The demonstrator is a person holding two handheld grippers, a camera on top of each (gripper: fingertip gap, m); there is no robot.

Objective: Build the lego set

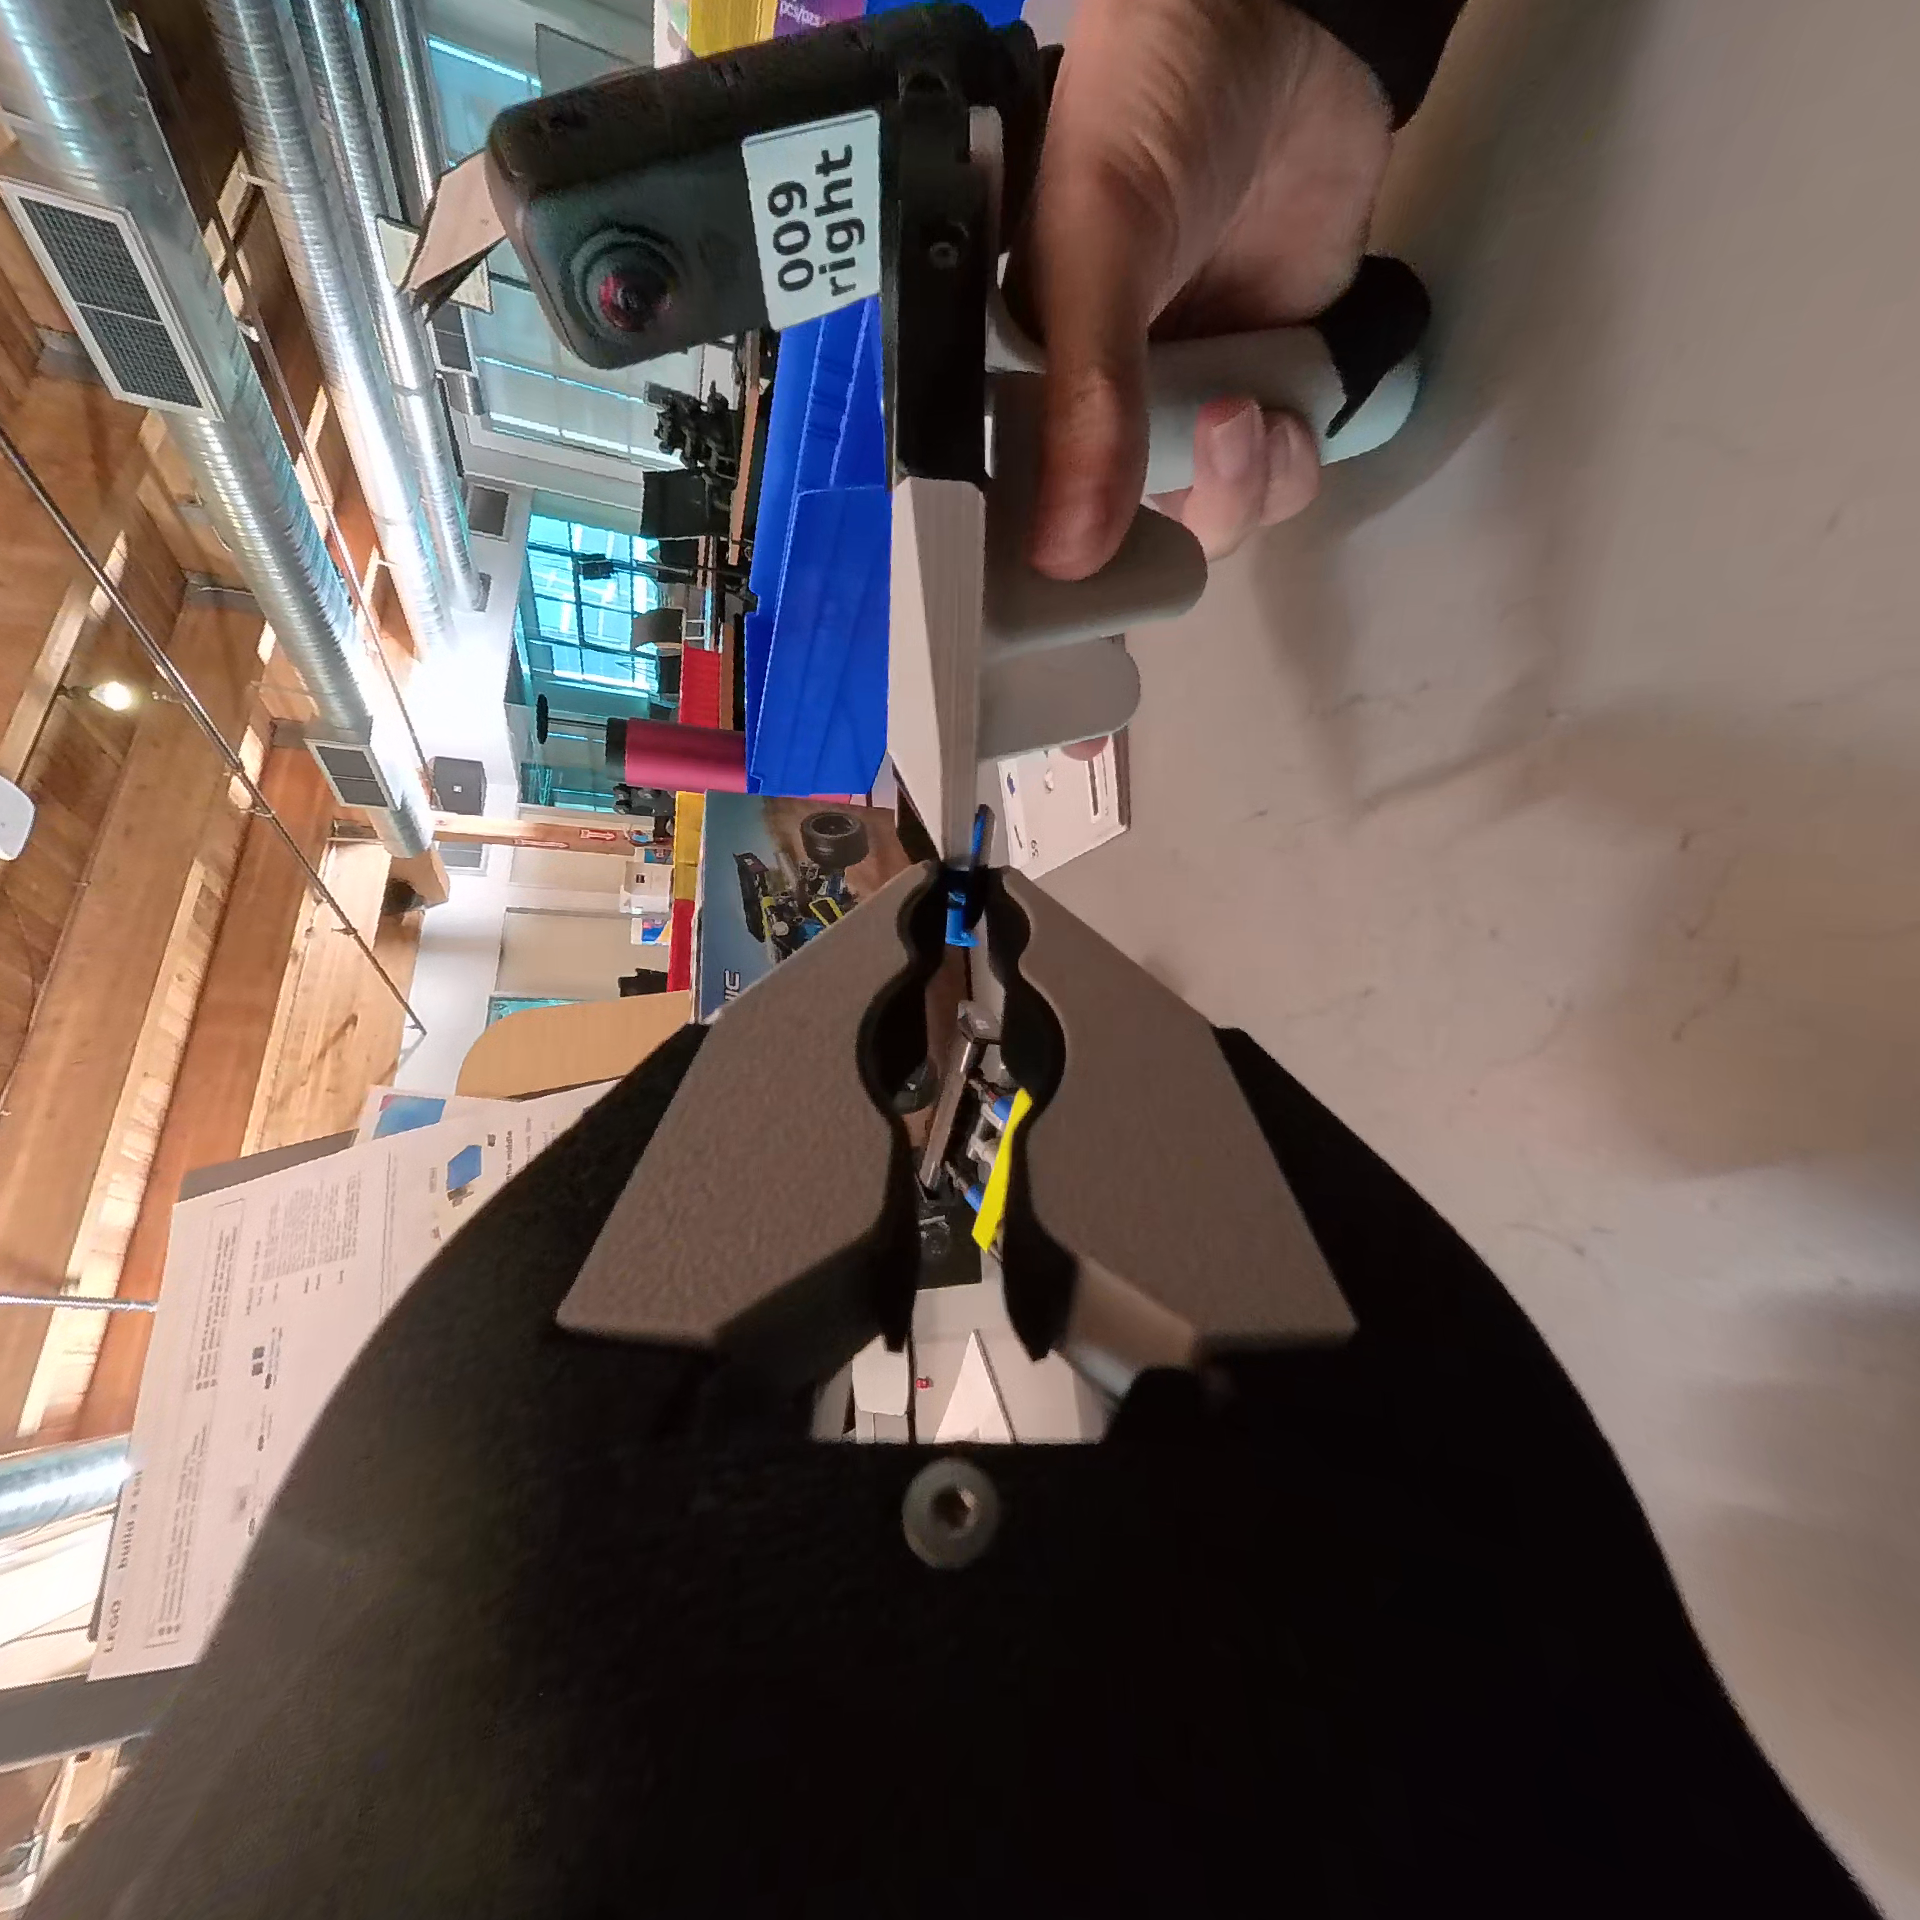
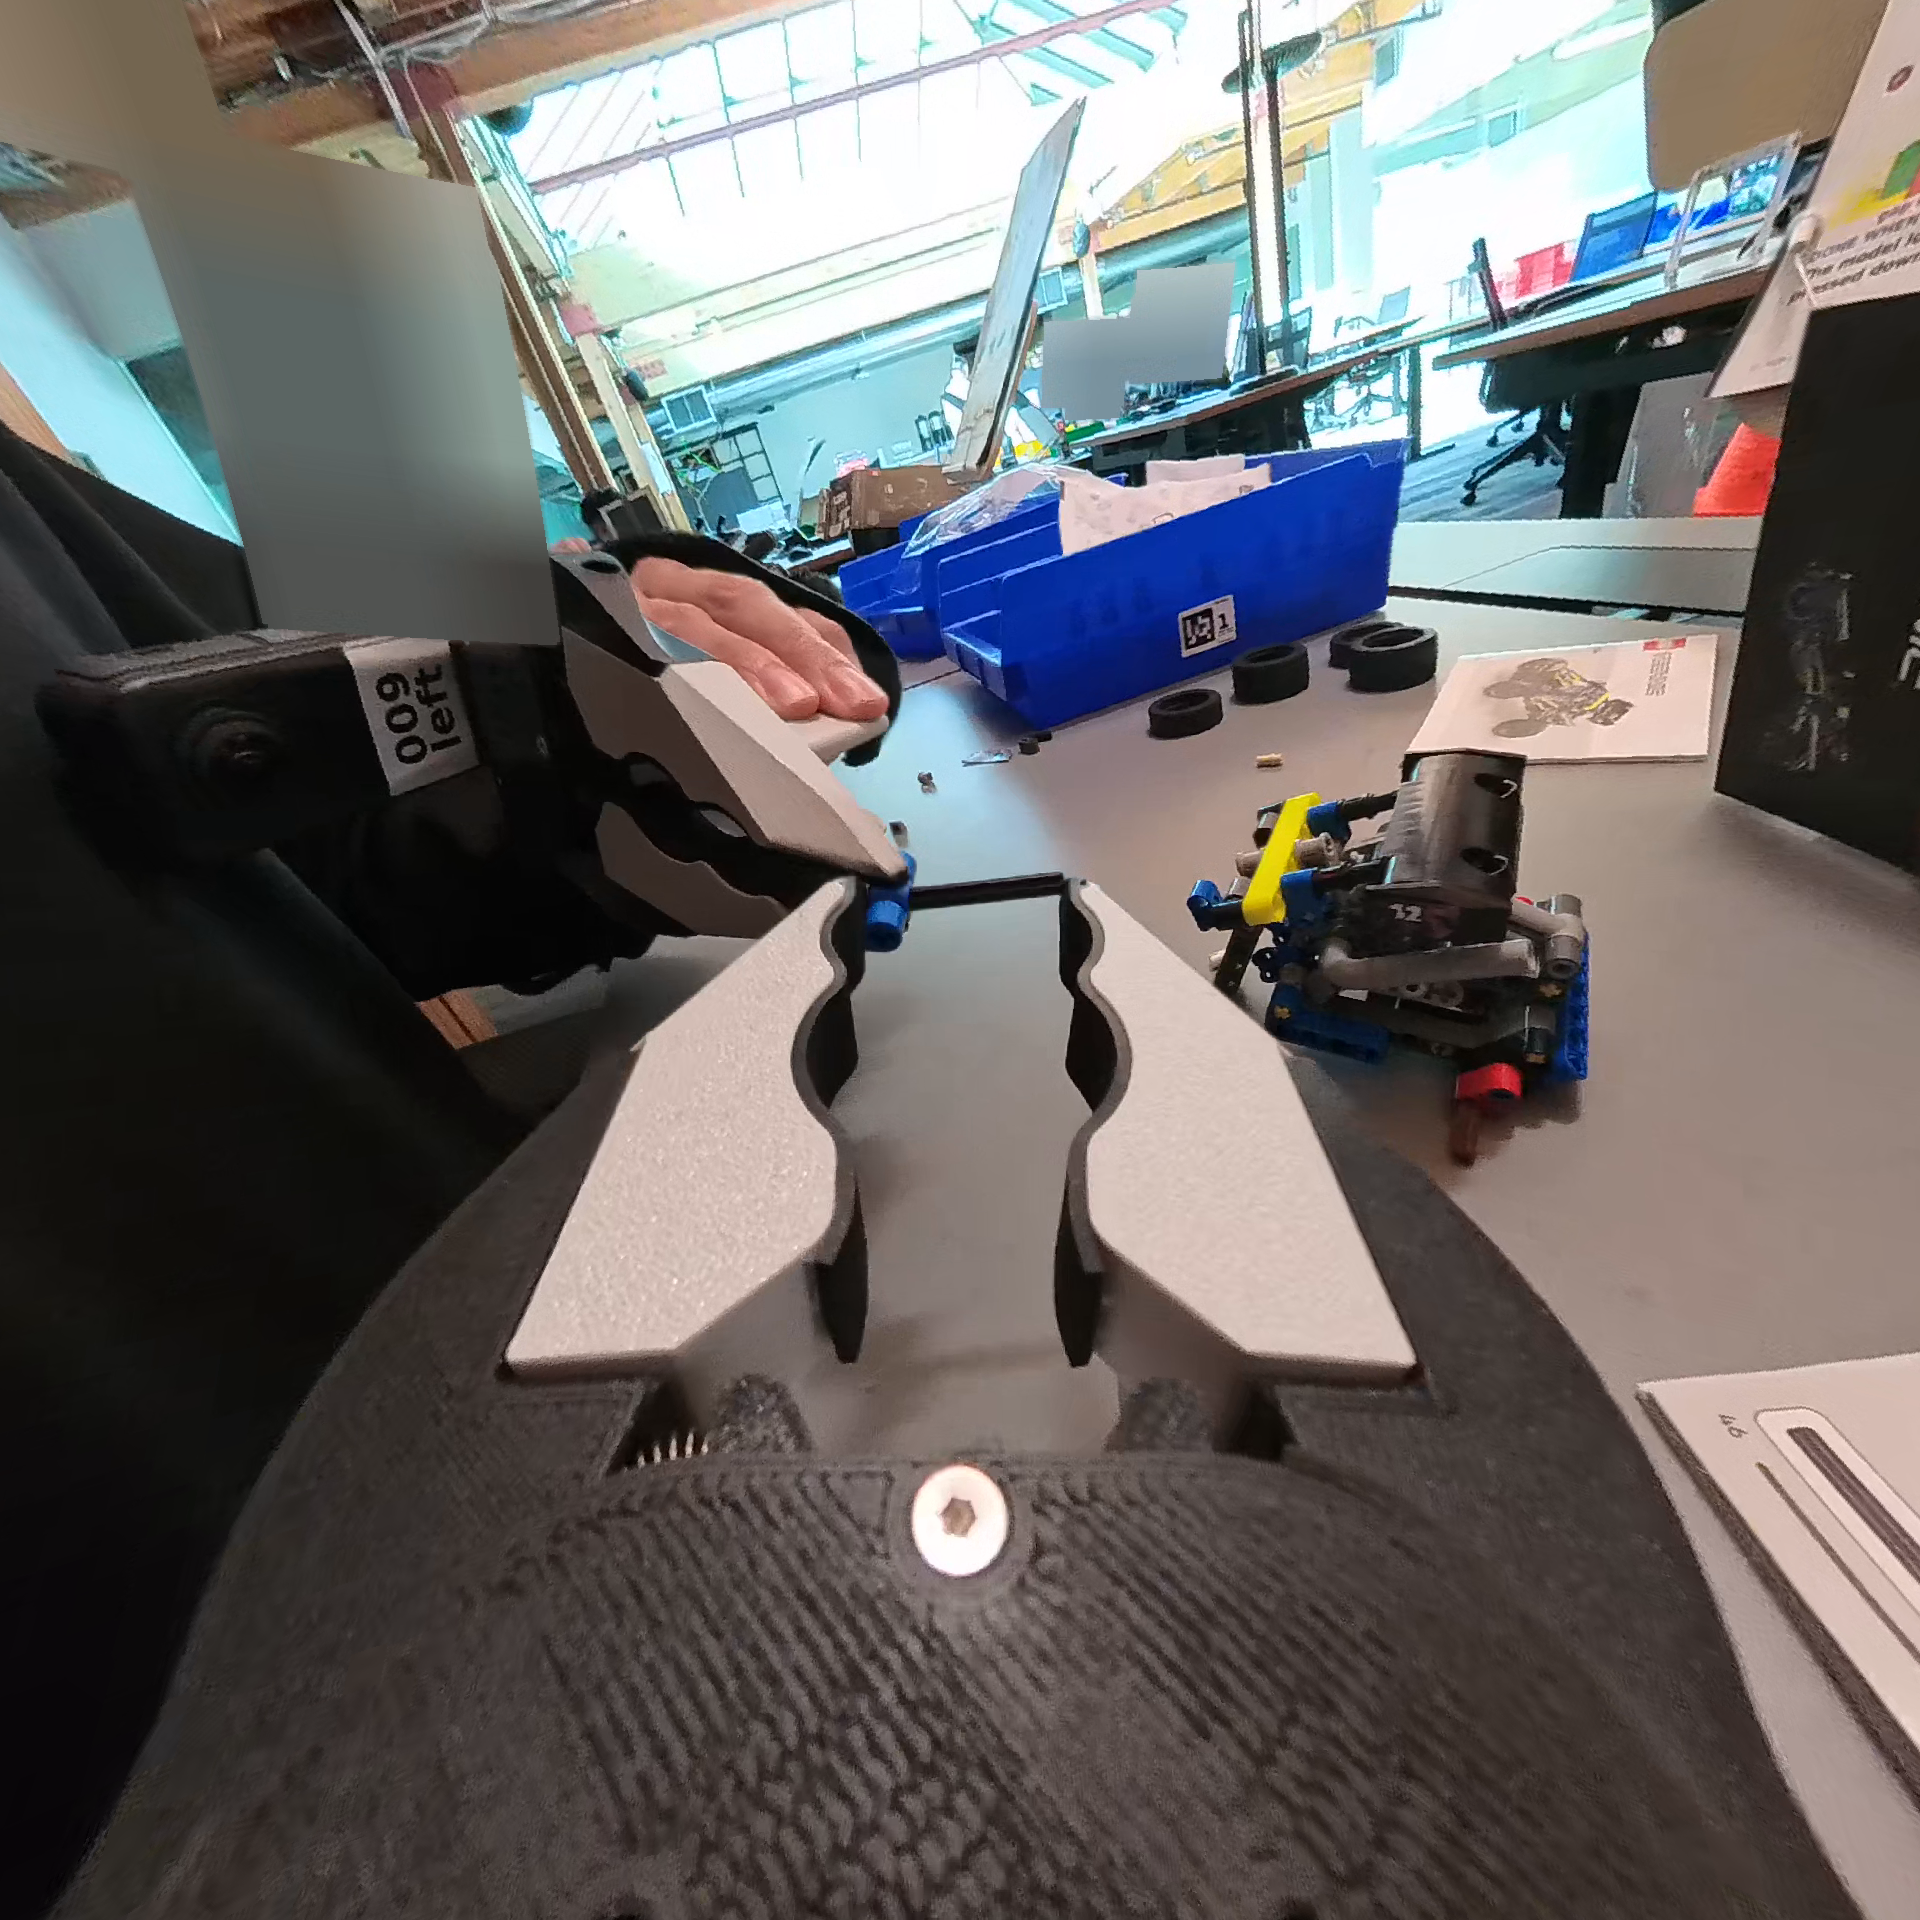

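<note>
In the right wrist view my right gripper [image 2: 964,891] holds a thin black axle [image 2: 987,886] lengthwise between its two fingertips, just above the grey table [image 2: 1039,790]. A small blue connector [image 2: 888,912] sits on the axle's left end. My left gripper [image 2: 881,864] comes in from the left and is shut on that connector. In the left wrist view my left gripper [image 1: 963,899] pinches the blue connector [image 1: 961,914], and the right gripper [image 1: 951,852] meets it from above. The part-built blue, black and yellow model [image 2: 1403,935] stands to the right.
Two blue bins [image 2: 1143,613] stand behind, with several black tyres [image 2: 1273,670] beside them. An instruction booklet [image 2: 1579,696] and a black box [image 2: 1829,665] lie at the right. Another open booklet [image 2: 1818,1507] lies near the right. Small loose parts [image 2: 987,756] lie mid-table. Both grippers' tips are close together, under 4 cm apart.
</note>
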